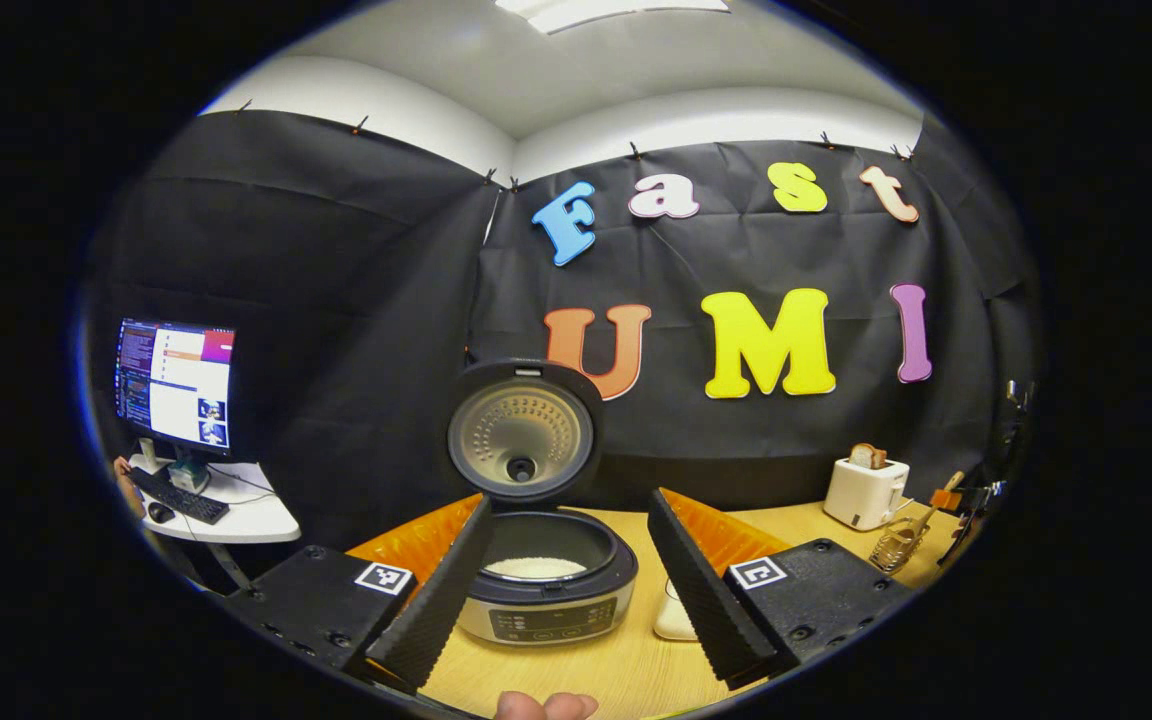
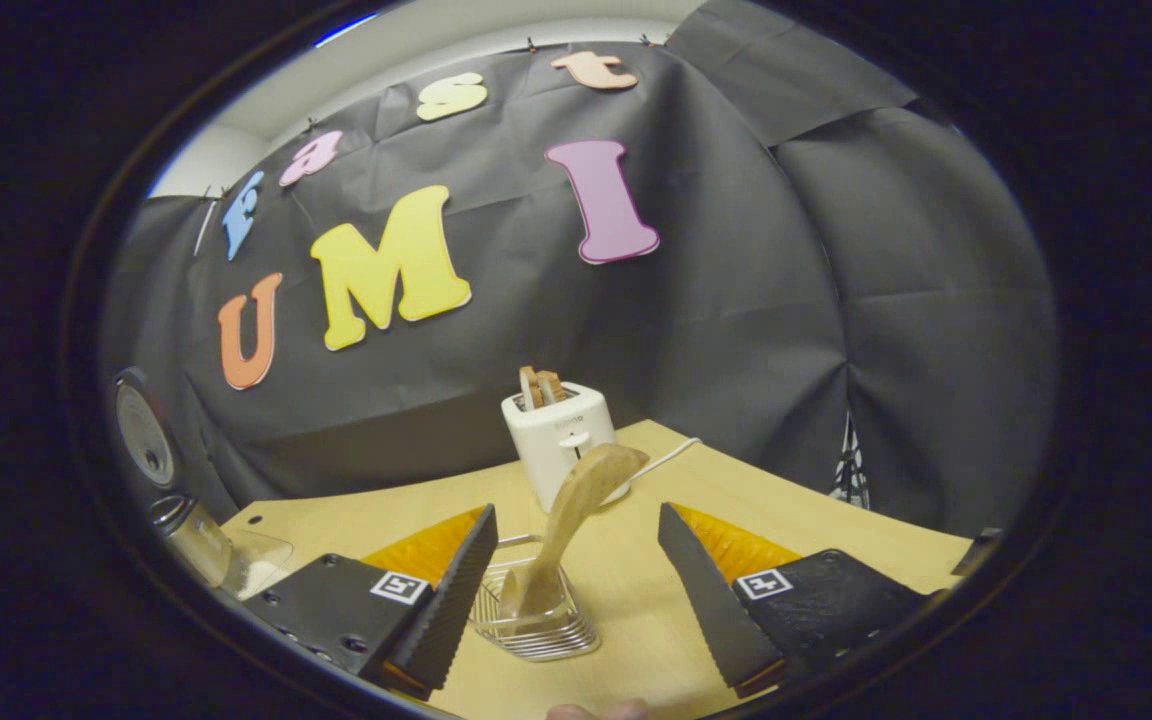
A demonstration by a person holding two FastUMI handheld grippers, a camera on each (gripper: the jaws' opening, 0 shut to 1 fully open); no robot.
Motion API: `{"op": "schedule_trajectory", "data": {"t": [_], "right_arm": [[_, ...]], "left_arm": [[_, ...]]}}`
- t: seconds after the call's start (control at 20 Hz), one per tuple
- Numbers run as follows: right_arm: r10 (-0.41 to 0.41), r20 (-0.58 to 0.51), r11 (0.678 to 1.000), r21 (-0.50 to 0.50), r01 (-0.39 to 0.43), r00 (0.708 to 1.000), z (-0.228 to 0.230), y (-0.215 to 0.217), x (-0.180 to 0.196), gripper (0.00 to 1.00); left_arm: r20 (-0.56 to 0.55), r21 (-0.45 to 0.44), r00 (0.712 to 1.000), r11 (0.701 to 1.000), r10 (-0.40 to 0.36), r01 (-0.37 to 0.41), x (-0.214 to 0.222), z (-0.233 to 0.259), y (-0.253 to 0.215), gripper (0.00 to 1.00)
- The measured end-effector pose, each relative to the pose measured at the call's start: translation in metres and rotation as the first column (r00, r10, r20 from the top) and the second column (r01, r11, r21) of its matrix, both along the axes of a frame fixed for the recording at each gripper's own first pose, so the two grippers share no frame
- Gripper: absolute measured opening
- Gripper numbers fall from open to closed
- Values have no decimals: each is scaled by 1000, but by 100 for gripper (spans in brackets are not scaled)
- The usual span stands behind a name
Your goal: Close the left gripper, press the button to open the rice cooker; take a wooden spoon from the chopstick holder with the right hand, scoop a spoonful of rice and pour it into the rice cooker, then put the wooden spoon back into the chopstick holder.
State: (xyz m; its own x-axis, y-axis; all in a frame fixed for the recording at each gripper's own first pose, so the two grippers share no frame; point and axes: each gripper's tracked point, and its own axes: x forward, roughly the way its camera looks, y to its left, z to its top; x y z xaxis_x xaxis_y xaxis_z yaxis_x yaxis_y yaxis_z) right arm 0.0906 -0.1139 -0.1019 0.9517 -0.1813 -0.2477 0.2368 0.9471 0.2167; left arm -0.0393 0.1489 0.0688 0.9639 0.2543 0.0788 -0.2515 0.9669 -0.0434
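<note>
The light wooden bench (image 2: 356, 530) carries everything. In the left gripper view the round silver-and-black rice cooker (image 1: 546, 590) stands at 12 o'clock of the left gripper (image 1: 561, 575), lid (image 1: 521, 430) already raised upright and white rice visible in the pot; the button step is judged done. The left gripper is spread wide, holding nothing.

In the right gripper view a white two-slot toaster (image 2: 556, 440) stands at 12 o'clock, far back. Nearer, the wire chopstick holder (image 2: 536, 610) sits between the fingers of the right gripper (image 2: 576, 590), leaning toward 11 o'clock. The pale wooden spoon (image 2: 576, 510) stands in it, bowl end up, tilted toward 1 o'clock. The right gripper is spread, apart from the spoon.

Step in hand, as judged: spoon to be taken. The neck just above the holder's rim should be centred between the fingers, pinched firmly, then lifted along the spoon's own tilt so the light holder is not dragged over.
</note>
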Motion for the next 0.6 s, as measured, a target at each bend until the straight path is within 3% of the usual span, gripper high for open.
{"op": "schedule_trajectory", "data": {"t": [0.2, 0.25, 0.3, 0.45, 0.5, 0.6], "right_arm": [[40, 33, 997, -61, -38, 999, 14, 2, -20, 96], [45, 43, 996, -82, -41, 998, 16, 2, -26, 92], [55, 49, 994, -101, -50, 997, 18, 3, -31, 95], [70, 78, 990, -130, -59, 994, 29, 4, -42, 92], [74, 85, 989, -131, -63, 994, 31, 4, -44, 96], [83, 87, 988, -135, -70, 993, 32, 6, -45, 92]], "left_arm": [[8, -35, 1000, 999, 3, -2, 24, 31, 4, 99], [1, -45, 1000, 999, -9, 9, 32, 40, 4, 100], [-7, -51, 1000, 998, -27, 27, 42, 50, 3, 99], [-43, -77, 997, 996, -57, 54, 70, 74, 3, 99], [-49, -84, 997, 995, -58, 53, 79, 81, 5, 99], [-69, -78, 996, 995, -62, 57, 99, 95, 4, 98]]}}
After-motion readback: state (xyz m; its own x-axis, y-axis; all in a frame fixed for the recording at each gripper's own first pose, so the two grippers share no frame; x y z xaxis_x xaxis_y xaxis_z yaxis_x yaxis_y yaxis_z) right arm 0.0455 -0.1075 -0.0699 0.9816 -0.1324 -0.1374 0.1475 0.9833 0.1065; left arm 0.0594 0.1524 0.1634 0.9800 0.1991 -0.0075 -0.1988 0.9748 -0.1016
